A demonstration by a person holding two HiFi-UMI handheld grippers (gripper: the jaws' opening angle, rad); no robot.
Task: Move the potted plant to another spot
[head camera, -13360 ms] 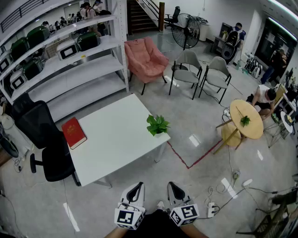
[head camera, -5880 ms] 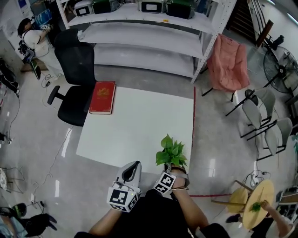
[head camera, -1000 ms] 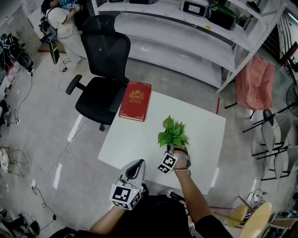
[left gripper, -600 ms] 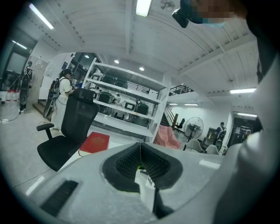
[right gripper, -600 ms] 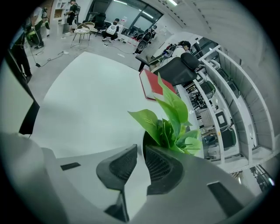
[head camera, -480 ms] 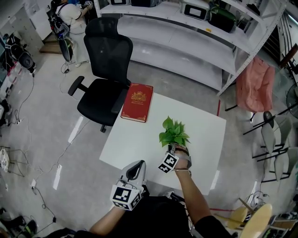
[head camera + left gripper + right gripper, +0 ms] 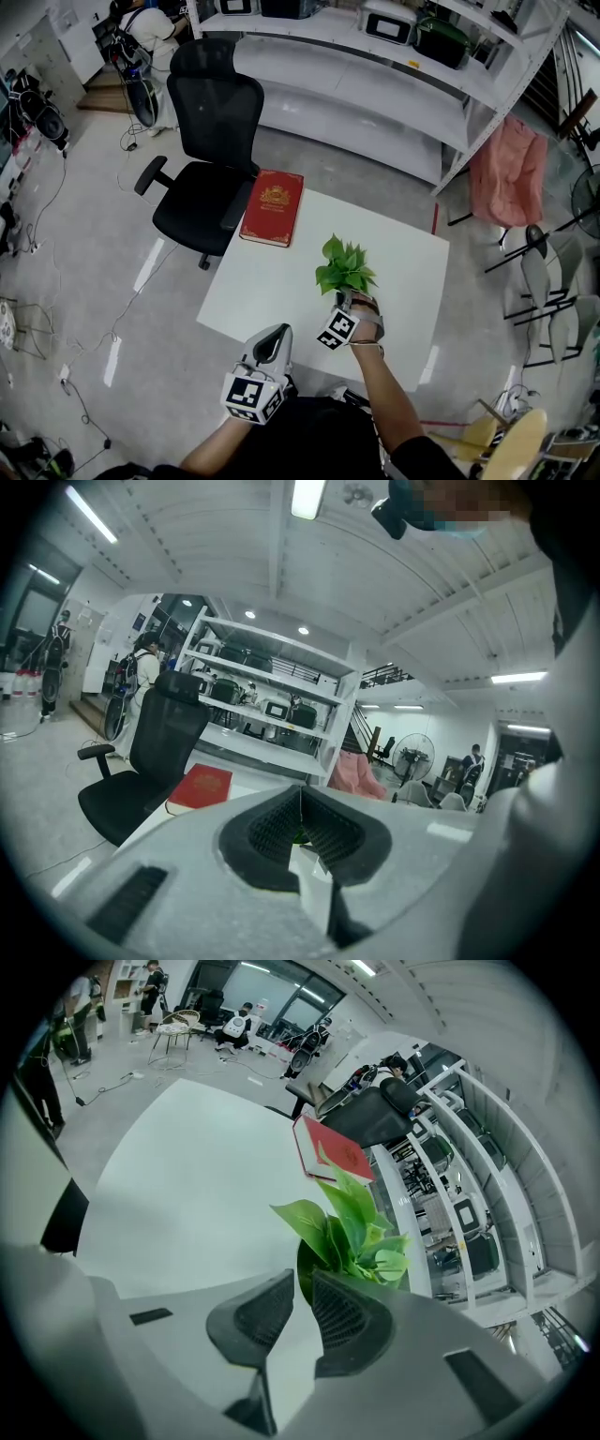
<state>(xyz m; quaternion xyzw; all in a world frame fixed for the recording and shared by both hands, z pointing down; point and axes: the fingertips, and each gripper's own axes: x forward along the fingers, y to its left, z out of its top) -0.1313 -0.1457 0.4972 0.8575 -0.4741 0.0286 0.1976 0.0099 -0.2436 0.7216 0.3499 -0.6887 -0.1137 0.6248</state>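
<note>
The right gripper (image 7: 350,300) (image 7: 302,1280) is clenched on the rim of a small potted plant (image 7: 344,267) (image 7: 361,1232) that has bright green leaves and a dark pot. In the right gripper view the two ribbed jaws stand close together, and the edge of the pot is pinched at their tips. The left gripper (image 7: 271,334) (image 7: 300,794) is closed. Its jaws meet in one thin line and nothing is between them.

The potted plant is over the middle of a white rectangular table (image 7: 272,281) (image 7: 187,1176), and it stands upright. Whether the bottom of the pot touches the table top cannot be told. The left gripper is held at the near edge of the table, to the left of the plant and well apart from it.

A red hardcover book with a gold emblem (image 7: 273,207) (image 7: 333,1155) (image 7: 200,787) lies flat at the far left corner of the table. A black mesh office chair (image 7: 211,141) (image 7: 155,752) stands just beside that corner. Beyond the far side of the table there is a long white metal shelf rack (image 7: 375,66). A pink soft chair (image 7: 511,173) stands beyond the far right corner of the table.
</note>
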